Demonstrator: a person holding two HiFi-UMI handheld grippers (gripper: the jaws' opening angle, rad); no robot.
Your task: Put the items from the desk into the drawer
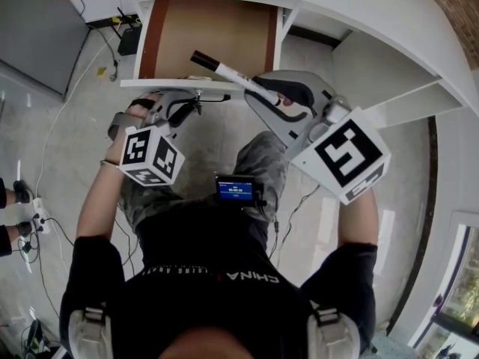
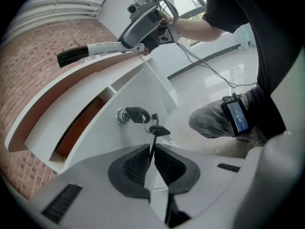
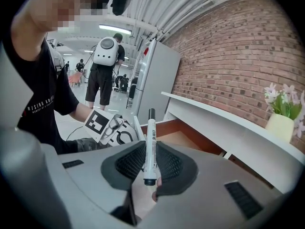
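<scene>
A: Head view?
B: Marker (image 1: 233,77) pinched in right gripper (image 1: 262,92), over front edge of open drawer (image 1: 209,36). Left gripper (image 1: 183,103) at drawer front.
A: Left gripper view?
B: Jaws pressed together; keys (image 2: 157,129) just beyond tips.
A: Right gripper view?
B: Pads clamped on marker (image 3: 151,128).

Two grippers are showing, left (image 2: 152,159) and right (image 3: 150,163), each carrying one cube, making two cubes (image 1: 152,155) (image 1: 343,155). One marker (image 1: 233,75) is appearing. One desk (image 1: 359,21) is holding one drawer (image 1: 209,36). One lock (image 2: 121,116) is sitting on the drawer front, with two keys: one key (image 2: 135,113) in it and a second key (image 2: 158,130) dangling. One screen (image 1: 236,188) is glowing. One vase (image 3: 280,128) is standing on the desk. One person (image 3: 102,75) is wearing one backpack (image 3: 105,51); farther figures are blurring beyond counting.
</scene>
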